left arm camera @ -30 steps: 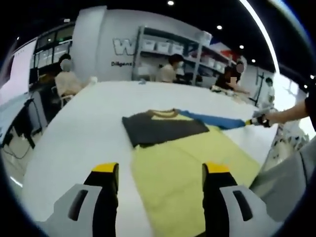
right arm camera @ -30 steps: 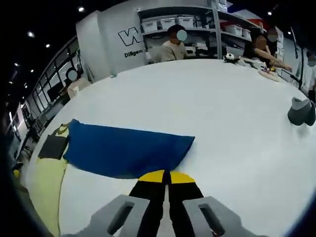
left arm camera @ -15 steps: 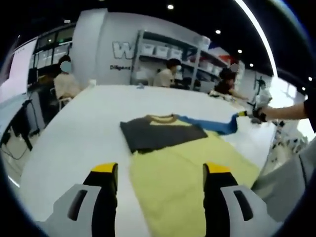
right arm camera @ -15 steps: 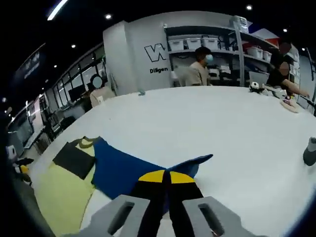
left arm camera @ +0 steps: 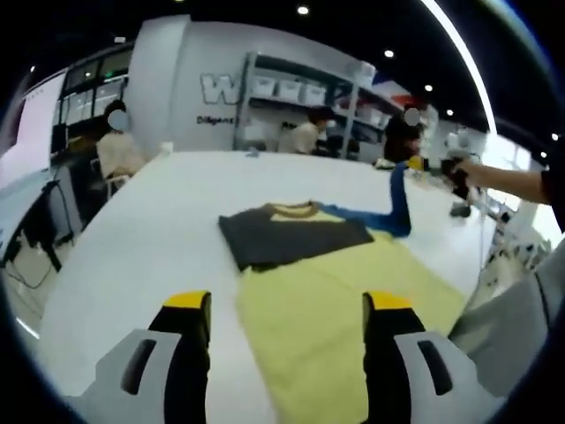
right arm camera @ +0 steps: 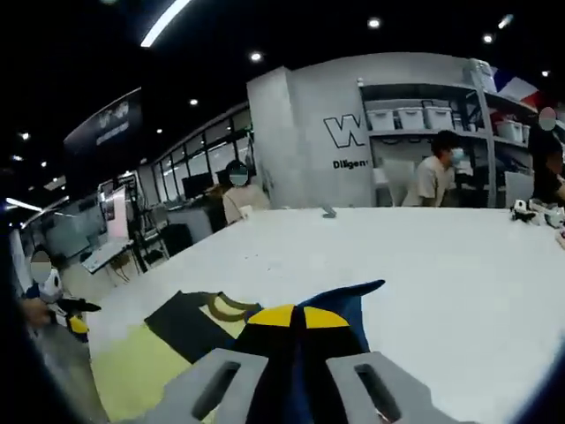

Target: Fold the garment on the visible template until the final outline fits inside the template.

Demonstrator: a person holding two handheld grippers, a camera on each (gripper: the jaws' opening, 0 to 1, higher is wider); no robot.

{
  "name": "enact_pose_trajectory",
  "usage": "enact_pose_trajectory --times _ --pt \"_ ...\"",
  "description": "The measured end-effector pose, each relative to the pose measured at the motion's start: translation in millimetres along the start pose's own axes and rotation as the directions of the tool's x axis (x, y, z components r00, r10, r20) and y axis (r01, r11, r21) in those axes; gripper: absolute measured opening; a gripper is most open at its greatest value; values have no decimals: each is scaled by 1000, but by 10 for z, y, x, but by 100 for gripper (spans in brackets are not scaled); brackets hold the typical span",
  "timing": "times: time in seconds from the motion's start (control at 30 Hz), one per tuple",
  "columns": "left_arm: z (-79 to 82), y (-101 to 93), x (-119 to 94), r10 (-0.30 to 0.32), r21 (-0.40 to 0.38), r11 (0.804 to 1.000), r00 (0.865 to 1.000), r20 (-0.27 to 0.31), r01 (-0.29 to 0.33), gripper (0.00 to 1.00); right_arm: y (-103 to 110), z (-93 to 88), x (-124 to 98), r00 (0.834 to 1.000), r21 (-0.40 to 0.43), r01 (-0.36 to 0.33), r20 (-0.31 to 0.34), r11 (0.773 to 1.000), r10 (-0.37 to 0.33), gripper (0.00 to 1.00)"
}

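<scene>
The white bench (left arm camera: 159,212) carries the garment (left arm camera: 353,291), its yellow body and dark panel lying flat near the front edge. The blue sleeve (left arm camera: 397,208) is raised off the bench, pinched by the right gripper (right arm camera: 300,316). The left gripper (left arm camera: 287,305) is spread, above the yellow hem.

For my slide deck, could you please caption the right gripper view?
Right claw shut on the shirt's blue sleeve, lifted above the white table.
</scene>
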State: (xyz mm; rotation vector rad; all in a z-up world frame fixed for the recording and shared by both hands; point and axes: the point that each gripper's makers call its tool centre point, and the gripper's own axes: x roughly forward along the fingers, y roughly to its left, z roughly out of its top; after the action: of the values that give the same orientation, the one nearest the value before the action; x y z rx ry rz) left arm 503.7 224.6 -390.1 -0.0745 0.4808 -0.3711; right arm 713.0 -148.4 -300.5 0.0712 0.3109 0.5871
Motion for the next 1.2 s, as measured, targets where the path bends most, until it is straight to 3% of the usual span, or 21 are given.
enact_pose_trajectory --times 0.1,0.13,0.47,0.57,0.77,0.87,1.03,1.2 --pt "-7 27 0 0 2 1000 1000 -1 0 64 134 55 94 1000 -35 -28 -2 999 28 0" --pt "-9 33 -2 -1 1 1000 1000 -4 1 64 278 109 159 998 -58 -59 5 997 59 0" --pt "-8 -20 -6 -12 13 1000 1000 -3 12 65 812 250 531 986 -33 -161 34 986 162 0" --pt "-41 -5 -43 -9 40 999 1000 -12 9 63 1027 254 621 982 -74 -188 13 979 189 0" --pt "-190 8 -130 -12 65 998 999 -53 15 64 1372 339 794 967 -80 -249 32 965 253 0" --pt "-279 20 -138 -12 59 998 998 -69 16 64 1538 288 953 959 -82 -278 26 957 281 0" --pt "-268 -7 -158 -16 60 998 997 -70 21 64 1837 90 1169 945 -77 -325 -10 942 326 0" --pt "-322 -8 -129 -21 67 997 996 -82 26 64 2082 -270 1383 934 -103 -353 -90 930 345 0"
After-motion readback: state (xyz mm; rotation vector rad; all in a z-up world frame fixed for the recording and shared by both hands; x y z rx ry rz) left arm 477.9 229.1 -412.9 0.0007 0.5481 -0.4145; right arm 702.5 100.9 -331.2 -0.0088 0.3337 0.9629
